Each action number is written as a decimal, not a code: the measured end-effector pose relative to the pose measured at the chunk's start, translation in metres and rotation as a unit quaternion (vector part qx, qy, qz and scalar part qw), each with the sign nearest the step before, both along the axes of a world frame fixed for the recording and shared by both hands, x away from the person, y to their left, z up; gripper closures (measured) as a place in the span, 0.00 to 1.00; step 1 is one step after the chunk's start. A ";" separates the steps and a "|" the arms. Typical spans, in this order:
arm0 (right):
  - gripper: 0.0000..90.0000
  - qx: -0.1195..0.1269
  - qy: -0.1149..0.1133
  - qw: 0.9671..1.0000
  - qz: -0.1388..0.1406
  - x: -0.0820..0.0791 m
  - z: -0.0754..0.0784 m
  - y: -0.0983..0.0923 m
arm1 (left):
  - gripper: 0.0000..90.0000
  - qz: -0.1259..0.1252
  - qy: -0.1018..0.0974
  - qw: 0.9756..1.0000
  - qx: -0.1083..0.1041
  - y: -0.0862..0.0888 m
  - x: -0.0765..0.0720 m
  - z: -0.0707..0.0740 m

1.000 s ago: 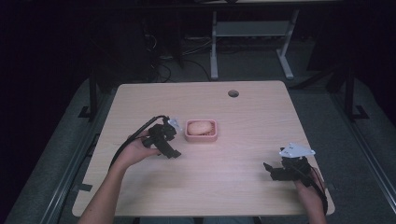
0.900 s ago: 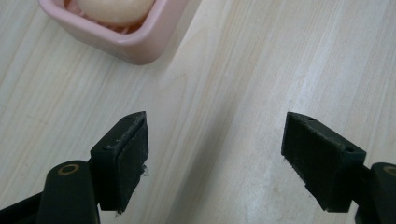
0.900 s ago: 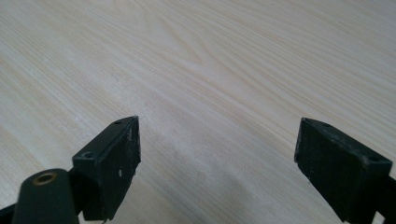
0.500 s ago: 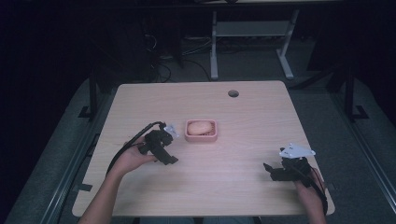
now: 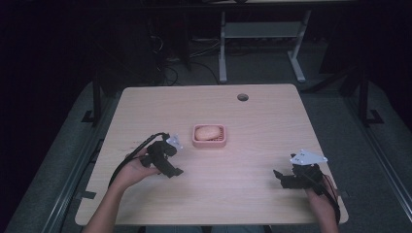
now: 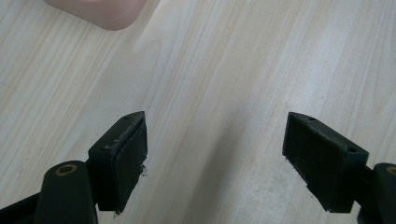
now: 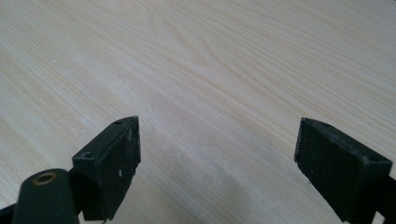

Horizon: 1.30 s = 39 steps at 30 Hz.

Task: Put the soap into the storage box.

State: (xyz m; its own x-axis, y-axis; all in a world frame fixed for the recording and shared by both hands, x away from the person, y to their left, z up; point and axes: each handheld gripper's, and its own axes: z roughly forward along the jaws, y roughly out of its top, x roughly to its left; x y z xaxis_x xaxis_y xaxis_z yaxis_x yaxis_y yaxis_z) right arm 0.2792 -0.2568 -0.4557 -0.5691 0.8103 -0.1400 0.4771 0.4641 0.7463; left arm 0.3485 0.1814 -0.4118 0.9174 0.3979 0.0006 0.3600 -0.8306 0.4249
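A pink tray [image 5: 222, 141] sits near the middle of the wooden table [image 5: 243, 116], and a pale rounded lump [image 5: 207, 132] lies in it. My left gripper [image 5: 176, 171] is held low over the table to the tray's front left, pointing down and right. Its jaws are open with bare wood between them [image 6: 215, 154], and a corner of the pink tray [image 6: 100, 11] shows at the upper left. My right gripper [image 5: 279, 175] rests near the front right corner, open [image 7: 217, 158], over bare wood.
A round cable hole [image 5: 242, 97] is in the table near its far edge. A black cable [image 5: 131, 158] trails from the left gripper. White desk legs [image 5: 222, 48] stand on the dark floor beyond the table.
My left gripper has drawn back from beside the tray, moving toward the front left and tipping down. The right gripper has stayed where it was.
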 end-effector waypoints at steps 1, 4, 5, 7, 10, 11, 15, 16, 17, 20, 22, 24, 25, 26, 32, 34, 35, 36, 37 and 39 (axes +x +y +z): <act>0.15 -0.001 -0.001 1.000 0.001 0.000 0.000 0.000 | 0.25 -0.001 -0.001 1.000 -0.001 0.001 -0.001 0.000; 0.15 0.000 0.000 1.000 0.000 -0.001 0.000 0.000 | 0.25 0.002 -0.002 1.000 -0.003 0.003 -0.003 -0.002; 0.15 -0.001 -0.001 1.000 -0.001 -0.001 0.000 0.000 | 0.25 0.003 0.000 1.000 -0.003 0.004 -0.004 -0.002; 0.15 -0.001 -0.002 1.000 0.000 -0.001 0.000 0.000 | 0.25 0.002 0.000 1.000 -0.003 0.006 -0.007 -0.004; 0.15 -0.002 -0.003 1.000 0.000 -0.001 0.000 0.000 | 0.25 0.002 -0.001 1.000 -0.002 0.009 -0.010 -0.005; 0.15 -0.003 -0.004 1.000 0.002 -0.001 0.000 0.000 | 0.25 0.003 -0.002 1.000 -0.003 0.010 -0.011 -0.006; 0.15 -0.004 -0.003 1.000 0.001 -0.003 0.000 0.001 | 0.25 0.005 -0.002 1.000 -0.003 0.016 -0.015 -0.008; 0.15 -0.003 -0.003 1.000 -0.001 -0.004 0.000 0.001 | 0.25 0.005 -0.001 1.000 -0.001 0.017 -0.016 -0.008; 0.15 -0.002 -0.005 1.000 0.000 -0.004 0.001 0.001 | 0.25 0.007 -0.002 1.000 -0.003 0.019 -0.017 -0.009; 0.15 -0.002 -0.008 1.000 0.000 -0.005 0.001 0.000 | 0.25 0.012 -0.003 1.000 -0.005 0.024 -0.021 -0.010; 0.15 -0.003 -0.008 1.000 0.000 -0.005 0.001 0.000 | 0.25 0.011 -0.005 1.000 -0.003 0.028 -0.024 -0.010; 0.15 -0.003 -0.010 1.000 0.001 -0.006 0.001 0.000 | 0.25 0.020 -0.006 1.000 -0.009 0.030 -0.027 -0.011; 0.15 -0.003 -0.010 1.000 0.001 -0.006 0.001 0.000 | 0.24 0.020 -0.005 1.000 -0.007 0.032 -0.028 -0.011; 0.15 -0.003 -0.010 1.000 0.002 -0.006 0.001 0.000 | 0.24 0.021 -0.005 1.000 -0.006 0.034 -0.029 -0.012; 0.15 -0.004 -0.010 1.000 0.006 -0.007 0.002 0.000 | 0.24 0.038 -0.013 0.999 -0.012 0.039 -0.041 -0.017; 0.15 -0.005 -0.011 1.000 0.008 -0.007 0.002 0.000 | 0.24 0.038 -0.016 0.999 -0.014 0.041 -0.045 -0.019; 0.15 -0.005 -0.011 1.000 0.009 -0.007 0.002 0.000 | 0.24 0.041 -0.017 0.999 -0.016 0.042 -0.047 -0.020; 0.15 -0.005 -0.010 1.000 0.008 -0.007 0.002 0.000 | 0.24 0.044 -0.015 0.999 -0.019 0.044 -0.048 -0.021; 0.15 -0.004 -0.012 1.000 0.009 -0.008 0.002 0.000 | 0.24 0.048 -0.013 0.999 -0.021 0.045 -0.050 -0.021; 0.15 -0.004 -0.010 1.000 0.009 -0.008 0.002 0.000 | 0.24 0.050 -0.017 0.998 -0.018 0.047 -0.052 -0.022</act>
State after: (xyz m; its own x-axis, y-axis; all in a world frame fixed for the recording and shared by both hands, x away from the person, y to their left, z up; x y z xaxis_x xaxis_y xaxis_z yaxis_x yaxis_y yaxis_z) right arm 0.2712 -0.2570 -0.4534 -0.5804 0.7988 -0.1580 0.4536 0.4784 0.7520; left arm 0.2962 0.2283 -0.4342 0.8730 0.4875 0.0149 0.4250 -0.7754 0.4671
